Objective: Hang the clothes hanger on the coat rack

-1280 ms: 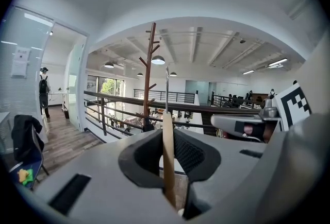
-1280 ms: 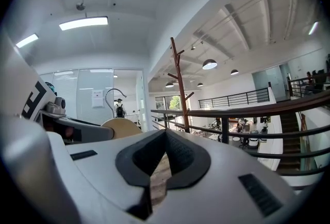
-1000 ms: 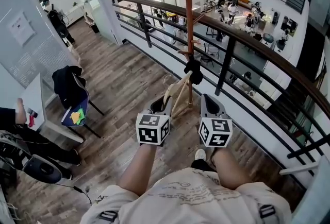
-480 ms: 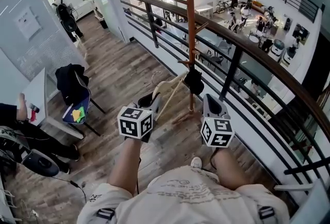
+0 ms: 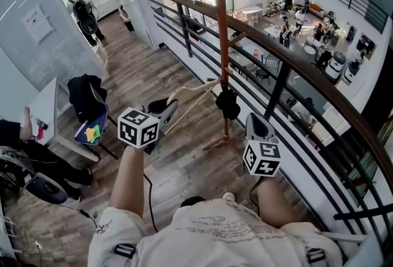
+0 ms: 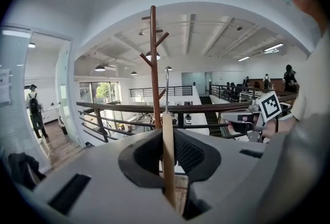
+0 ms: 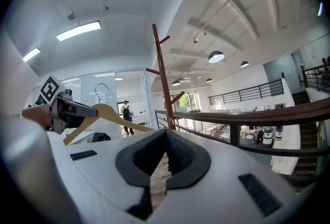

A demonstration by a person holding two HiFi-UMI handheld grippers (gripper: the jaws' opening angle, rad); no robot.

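Observation:
A pale wooden clothes hanger with a metal hook is held in my left gripper, which is shut on its wood. The hanger sits left of the brown coat rack and points toward it without touching. In the left gripper view the coat rack stands just left of the hanger's hook. The right gripper is lower and right of the rack's foot, shut with nothing in it. In the right gripper view I see the hanger, the left gripper and the coat rack.
A dark item hangs low on the rack's pole. A black railing with a wooden rail runs right behind the rack, with an open drop beyond. A chair with a dark jacket and a desk stand at the left.
My left gripper has carried the hanger up and to the left, away from the rack's pole. The right gripper has hardly moved.

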